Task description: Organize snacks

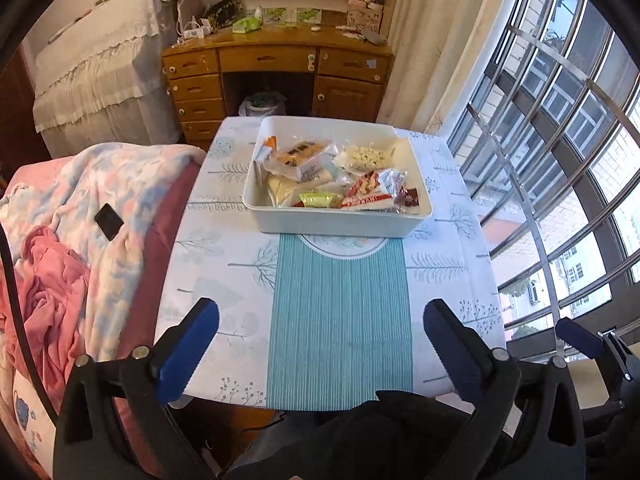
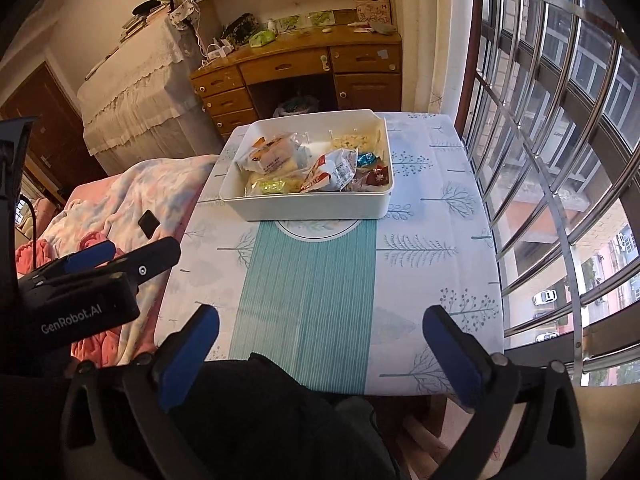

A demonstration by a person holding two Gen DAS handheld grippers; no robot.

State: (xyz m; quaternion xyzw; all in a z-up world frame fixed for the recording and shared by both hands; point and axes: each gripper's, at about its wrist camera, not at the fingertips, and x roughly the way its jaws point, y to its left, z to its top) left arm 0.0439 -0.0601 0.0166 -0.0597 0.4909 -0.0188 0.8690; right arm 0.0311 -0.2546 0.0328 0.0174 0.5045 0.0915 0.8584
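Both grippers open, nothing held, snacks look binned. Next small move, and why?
Probably none but holding clear: every snack packet in view lies inside the white bin, the tablecloth around it carries none, and the left gripper and right gripper are open and empty.

a white box sits on a white tablecloth printed with pale blue trees and a teal striped band.

Daylight enters from the barred window on the right, bright and a bit washed out there. Warm cast on the wooden desk. Strong fisheye bending, dark corners. Bench evenly lit, soft shadows, no motion blur.
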